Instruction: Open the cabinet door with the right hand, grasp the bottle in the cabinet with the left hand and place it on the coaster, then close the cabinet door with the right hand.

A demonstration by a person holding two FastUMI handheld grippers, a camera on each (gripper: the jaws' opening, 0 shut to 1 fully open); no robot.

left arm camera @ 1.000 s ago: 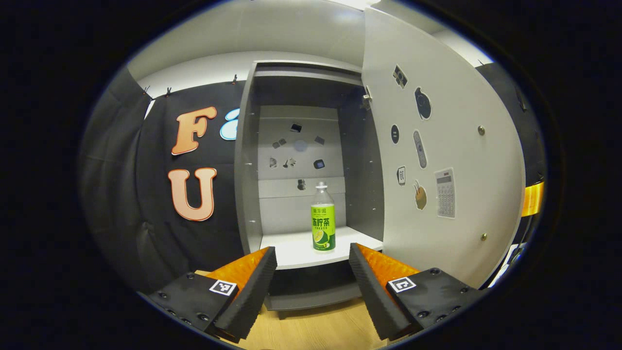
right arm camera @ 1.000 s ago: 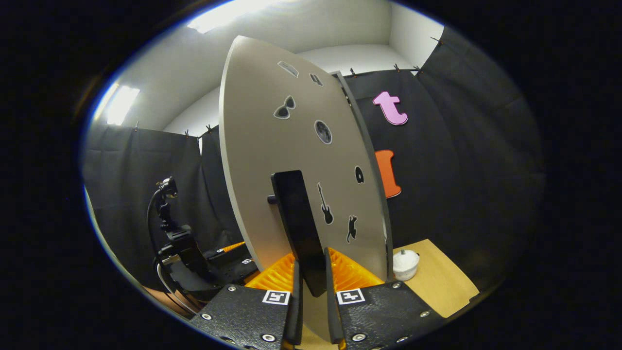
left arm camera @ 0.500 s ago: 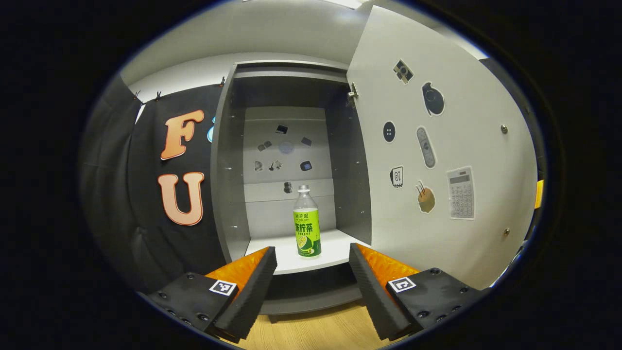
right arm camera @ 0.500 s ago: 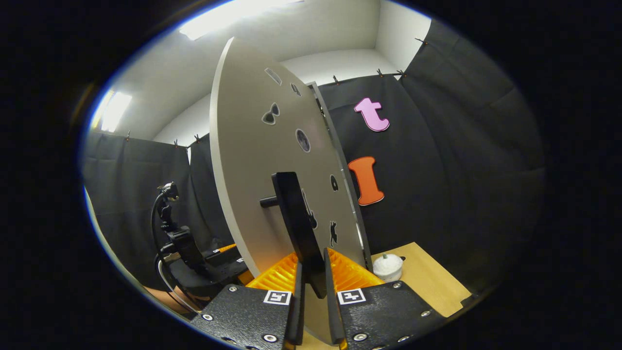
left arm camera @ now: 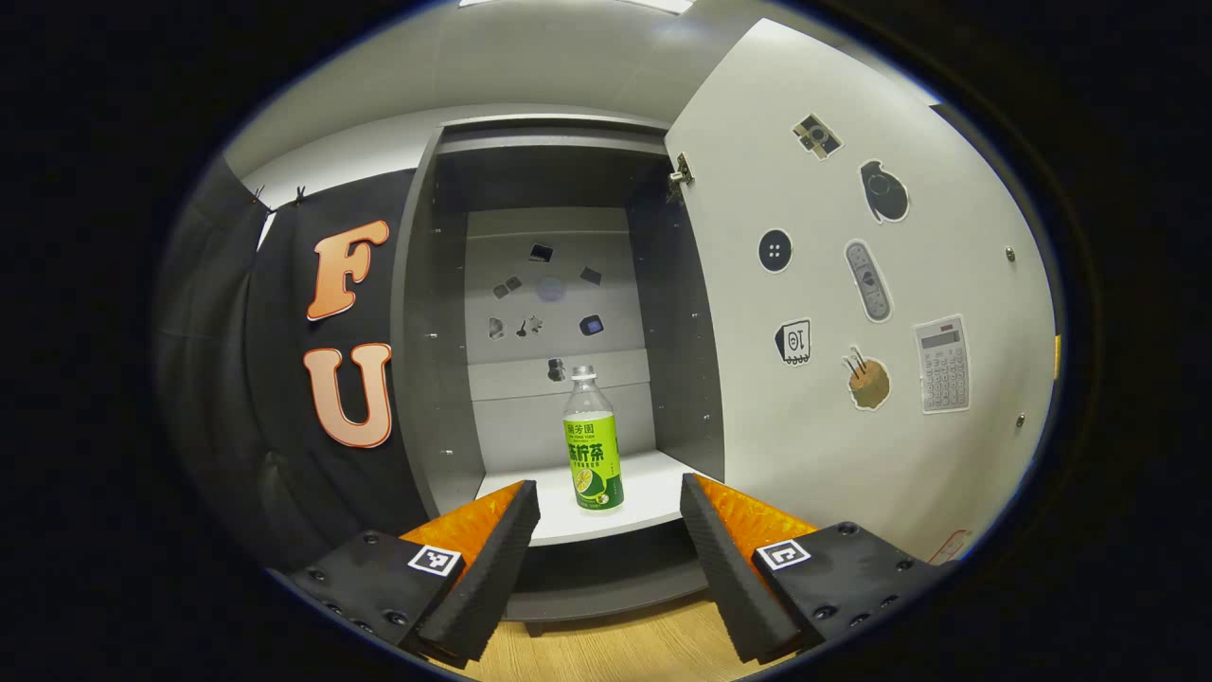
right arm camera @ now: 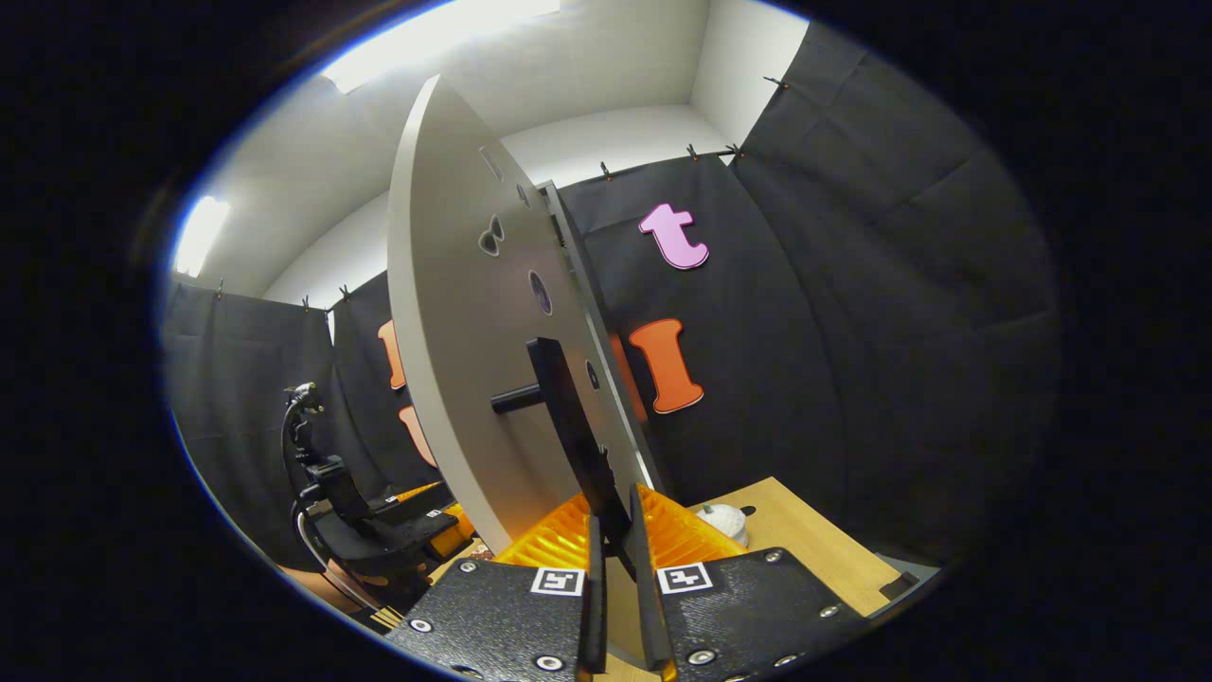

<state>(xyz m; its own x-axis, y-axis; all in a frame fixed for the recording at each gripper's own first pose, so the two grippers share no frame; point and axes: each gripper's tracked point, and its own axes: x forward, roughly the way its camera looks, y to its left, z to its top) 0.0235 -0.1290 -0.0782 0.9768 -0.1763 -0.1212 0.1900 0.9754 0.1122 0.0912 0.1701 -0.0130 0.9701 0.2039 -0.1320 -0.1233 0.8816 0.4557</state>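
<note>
Bottle (left arm camera: 594,447) upright in cabinet (left arm camera: 445,379); right tool (right arm camera: 614,568) clamps door handle (right arm camera: 573,431).

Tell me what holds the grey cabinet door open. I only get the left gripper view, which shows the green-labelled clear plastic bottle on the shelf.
Observer: The right gripper is shut on the flat black handle on the outer face of the grey cabinet door.
Operator: Is anything on the table beyond the door?
Observer: Yes, a small round white object sits on the light wooden tabletop, partly hidden behind the gripper's finger.
</note>
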